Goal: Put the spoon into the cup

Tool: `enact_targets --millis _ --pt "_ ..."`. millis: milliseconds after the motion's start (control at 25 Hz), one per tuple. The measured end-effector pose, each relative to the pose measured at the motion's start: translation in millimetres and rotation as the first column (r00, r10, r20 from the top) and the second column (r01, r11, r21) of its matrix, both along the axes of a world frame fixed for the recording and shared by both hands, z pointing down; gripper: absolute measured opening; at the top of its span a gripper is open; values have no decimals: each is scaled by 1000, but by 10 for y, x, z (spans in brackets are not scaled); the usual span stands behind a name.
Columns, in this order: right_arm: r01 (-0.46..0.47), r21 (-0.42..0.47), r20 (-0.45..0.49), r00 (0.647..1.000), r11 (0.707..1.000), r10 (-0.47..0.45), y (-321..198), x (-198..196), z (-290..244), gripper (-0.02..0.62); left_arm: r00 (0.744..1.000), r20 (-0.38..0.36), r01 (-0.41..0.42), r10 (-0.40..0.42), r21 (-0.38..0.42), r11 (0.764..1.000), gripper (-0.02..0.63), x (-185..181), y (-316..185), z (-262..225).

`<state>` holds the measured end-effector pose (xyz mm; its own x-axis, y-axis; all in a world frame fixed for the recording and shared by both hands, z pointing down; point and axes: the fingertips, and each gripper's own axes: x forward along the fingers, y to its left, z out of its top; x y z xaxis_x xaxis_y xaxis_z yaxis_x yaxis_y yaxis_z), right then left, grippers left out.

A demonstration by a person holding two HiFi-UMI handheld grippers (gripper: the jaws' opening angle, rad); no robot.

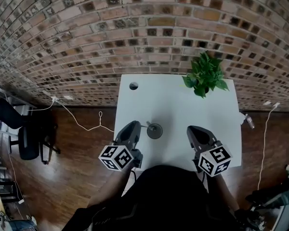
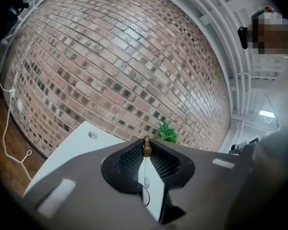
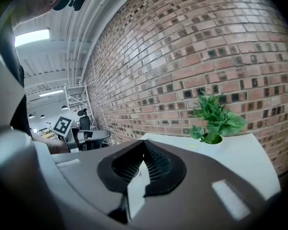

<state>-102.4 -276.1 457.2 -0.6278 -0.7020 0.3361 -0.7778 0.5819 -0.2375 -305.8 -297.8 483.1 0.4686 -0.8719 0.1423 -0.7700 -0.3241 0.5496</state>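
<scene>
A dark cup [image 1: 154,130] stands on the white table [image 1: 178,105], between my two grippers. My left gripper [image 1: 136,124] is just left of the cup and shut on the spoon [image 2: 147,148], a thin metal stem with a brown knob at its end. The knob sticks up between the jaw tips, and the stem runs back down through the gap. From overhead a thin stem [image 1: 146,125] shows between those tips and the cup's rim; I cannot tell whether it touches. My right gripper [image 1: 191,129] is right of the cup, its tips together with nothing in them [image 3: 144,143].
A potted green plant [image 1: 204,75] stands at the table's far right corner by the brick wall [image 1: 135,28]. A round hole [image 1: 133,85] is in the table's far left corner. A black office chair [image 1: 26,134] and white cables [image 1: 84,124] are on the wooden floor at left.
</scene>
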Motion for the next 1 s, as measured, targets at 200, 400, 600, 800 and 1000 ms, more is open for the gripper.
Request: enact_targets --millis 200,400,600,800,1000 --pt "0 -25 14 1000 1000 1 -148 67 90 6 1000 9 -12 12 -46 999 37 110 -76 261" --pt "15 -39 16 1000 999 -14 -230 85 136 6 999 51 2 3 -94 996 37 124 -123 535" --pt "33 -47 22 999 998 -32 -239 78 174 6 997 75 9 2 -149 989 38 144 -117 805" --pt "34 -48 20 999 998 -33 -248 134 168 6 994 109 22 0 -203 979 38 176 -108 1075" --pt "22 -54 20 1000 998 -21 -211 211 177 6 992 124 31 -3 -223 974 38 208 -75 1160"
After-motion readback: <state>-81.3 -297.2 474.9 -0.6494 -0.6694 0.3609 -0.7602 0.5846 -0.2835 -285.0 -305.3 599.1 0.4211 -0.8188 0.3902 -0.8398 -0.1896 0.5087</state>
